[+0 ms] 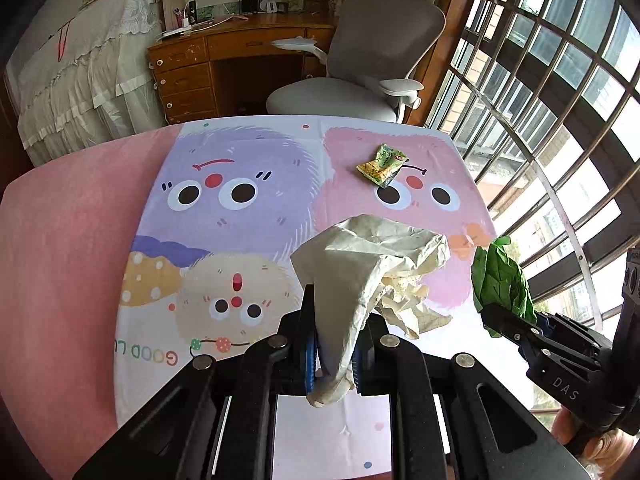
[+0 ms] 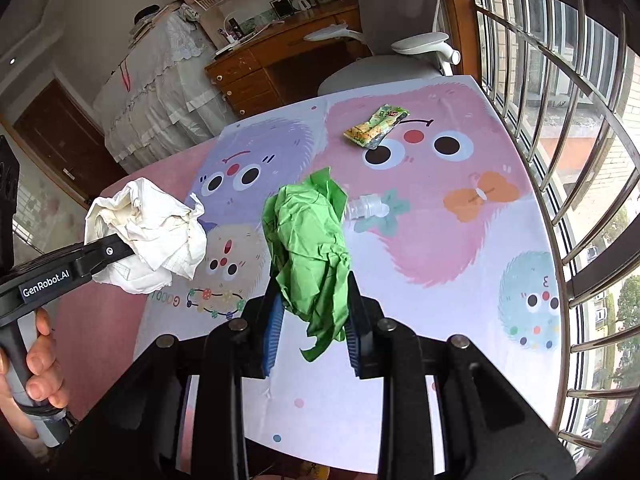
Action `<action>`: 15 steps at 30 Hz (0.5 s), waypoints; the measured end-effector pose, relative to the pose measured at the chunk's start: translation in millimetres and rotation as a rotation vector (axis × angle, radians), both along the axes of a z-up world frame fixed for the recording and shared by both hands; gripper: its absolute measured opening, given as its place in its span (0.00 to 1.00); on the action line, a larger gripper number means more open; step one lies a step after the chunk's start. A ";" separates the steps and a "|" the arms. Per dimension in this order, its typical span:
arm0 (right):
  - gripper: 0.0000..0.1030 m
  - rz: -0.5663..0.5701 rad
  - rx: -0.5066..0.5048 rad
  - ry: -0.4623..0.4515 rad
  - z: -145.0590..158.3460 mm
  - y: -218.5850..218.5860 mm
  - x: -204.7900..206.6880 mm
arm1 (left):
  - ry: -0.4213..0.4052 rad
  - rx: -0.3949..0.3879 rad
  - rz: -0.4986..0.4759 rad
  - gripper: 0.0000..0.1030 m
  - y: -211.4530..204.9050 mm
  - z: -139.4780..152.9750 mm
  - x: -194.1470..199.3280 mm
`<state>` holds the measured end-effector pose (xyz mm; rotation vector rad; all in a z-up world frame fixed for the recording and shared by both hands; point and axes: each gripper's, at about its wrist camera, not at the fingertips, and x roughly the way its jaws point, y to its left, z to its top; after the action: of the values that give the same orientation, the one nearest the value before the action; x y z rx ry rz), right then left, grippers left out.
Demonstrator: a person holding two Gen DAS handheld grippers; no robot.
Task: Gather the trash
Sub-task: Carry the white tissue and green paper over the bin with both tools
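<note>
At far left, on the left gripper [image 1: 334,360]: fingers closed narrow on a crumpled white paper [image 1: 360,264], held clear above the desk [image 1: 60,260]. Next to the right, on the right gripper [image 2: 310,312]: fingers likewise clamped, on a crumpled green paper [image 2: 308,248], also lifted. Just beyond and right of that wad, lying on the desk: a small clear plastic piece [image 2: 366,210], too blurred to name further. Farther on and a little right again, near the far edge: a yellow-green wrapper [image 2: 376,126], flat, long axis slanting from near-left to far-right. Judging by this, both loose bits lie ahead and rightward, closer to the right gripper than the left, the plastic piece nearest. With both pairs of fingers full, probably no further pickup without unloading first; nowhere to drop either wad in view.
</note>
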<state>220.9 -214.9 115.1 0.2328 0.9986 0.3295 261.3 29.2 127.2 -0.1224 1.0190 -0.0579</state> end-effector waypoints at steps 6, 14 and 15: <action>0.23 -0.058 -0.017 -0.005 8.5 35.7 -110.3 | -0.023 -0.023 -0.059 0.13 27.4 7.7 -102.5; 0.23 -0.113 -0.050 0.047 -6.5 78.2 -239.5 | 0.001 -0.026 -0.153 0.13 56.4 -12.9 -213.0; 0.23 -0.115 -0.058 0.056 -9.2 82.2 -252.4 | 0.013 -0.032 -0.163 0.13 58.8 -17.9 -224.1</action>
<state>-31.5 -132.8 105.8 0.2471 1.0438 0.1904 37.1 88.0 109.3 -0.0694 1.0401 -0.2219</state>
